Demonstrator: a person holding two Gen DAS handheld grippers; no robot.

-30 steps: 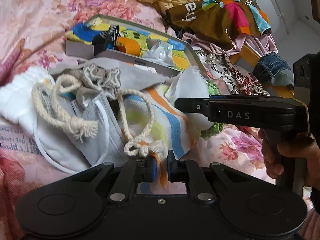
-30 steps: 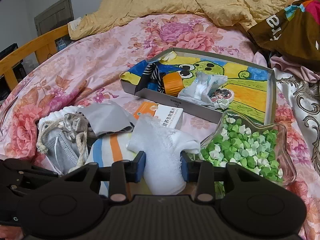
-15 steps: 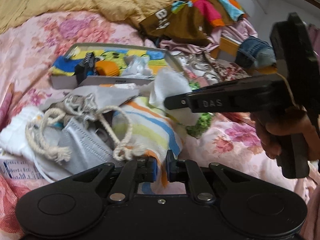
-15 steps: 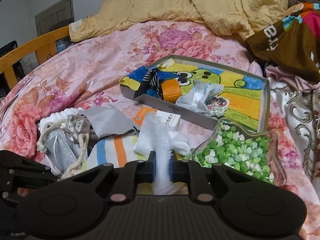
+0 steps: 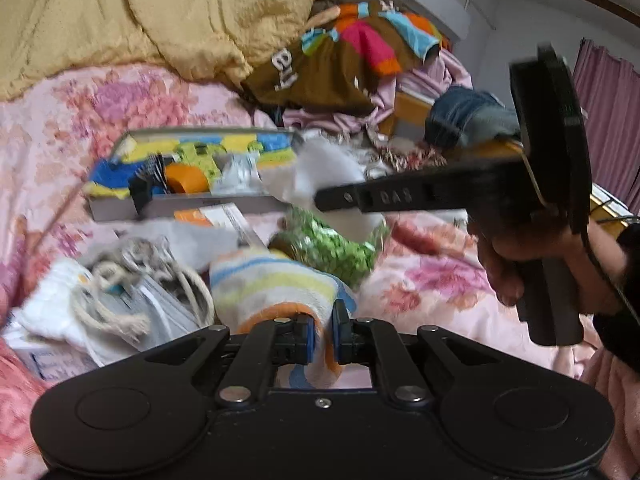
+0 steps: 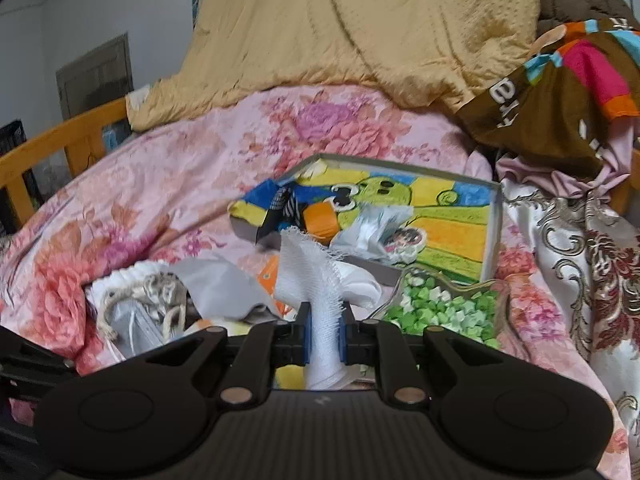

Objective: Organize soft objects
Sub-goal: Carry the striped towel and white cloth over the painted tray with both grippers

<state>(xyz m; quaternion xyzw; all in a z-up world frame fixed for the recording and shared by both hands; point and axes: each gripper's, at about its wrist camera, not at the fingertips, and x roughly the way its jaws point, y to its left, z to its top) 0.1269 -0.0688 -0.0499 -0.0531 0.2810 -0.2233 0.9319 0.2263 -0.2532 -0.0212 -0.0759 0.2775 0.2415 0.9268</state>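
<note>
My left gripper (image 5: 323, 334) is shut on the edge of a striped cloth (image 5: 276, 284) with orange, yellow and blue bands, lifting it off the bed. My right gripper (image 6: 323, 332) is shut on a white frayed cloth (image 6: 308, 272) and holds it raised; it also shows in the left wrist view (image 5: 324, 164) hanging from the right gripper. A grey drawstring pouch with rope cords (image 5: 132, 264) and a face mask lie at the left on a white knit item (image 6: 132, 274).
A shallow cartoon-printed box (image 6: 452, 216) holds an orange roll (image 6: 320, 220) and small items. A clear dish of green paper stars (image 6: 440, 304) sits in front of it. A yellow blanket (image 6: 360, 28) and piled clothes (image 6: 560, 92) lie behind.
Both grippers have risen, each pulling its cloth up with it. The right gripper closed on the white cloth a second ago and has lifted it since.
</note>
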